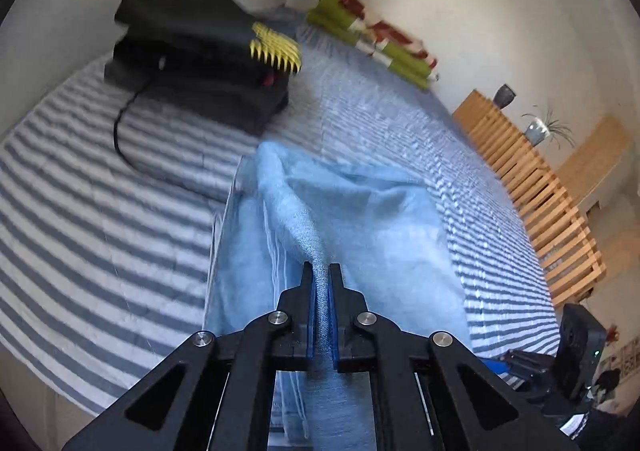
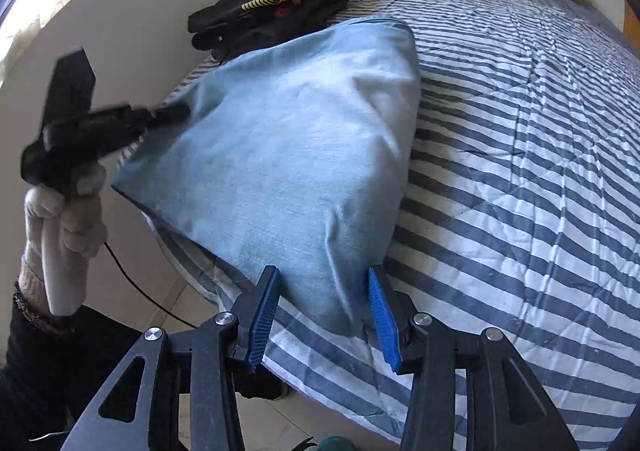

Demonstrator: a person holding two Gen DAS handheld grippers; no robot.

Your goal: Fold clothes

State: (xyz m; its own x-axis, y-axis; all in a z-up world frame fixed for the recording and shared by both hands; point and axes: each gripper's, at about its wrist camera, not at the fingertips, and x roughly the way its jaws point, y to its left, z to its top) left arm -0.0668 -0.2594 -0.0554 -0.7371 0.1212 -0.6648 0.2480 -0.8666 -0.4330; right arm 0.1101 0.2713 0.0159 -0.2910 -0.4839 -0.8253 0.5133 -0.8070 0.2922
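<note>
On a blue-and-white striped bedspread (image 2: pixel 520 139), a pale blue denim garment (image 2: pixel 296 155) lay partly folded, a dark stack of folded clothes (image 2: pixel 264 15) beyond it at 12 o'clock. The left gripper (image 1: pixel 322 271) was clamped on a raised ridge of the denim, while the right gripper (image 2: pixel 324 283) stood open, its jaws straddling the near corner without pressing it. Soft but weighty and thick at its seams, the faded cloth looked best taken by its edges and corners.

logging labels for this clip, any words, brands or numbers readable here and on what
None can be read.
black folded clothes: a yellow print, a pattern only, no letters that can be made out.
green and red blanket: a print, too blurred to tell any text.
light blue garment and striped bedcover: no text.
</note>
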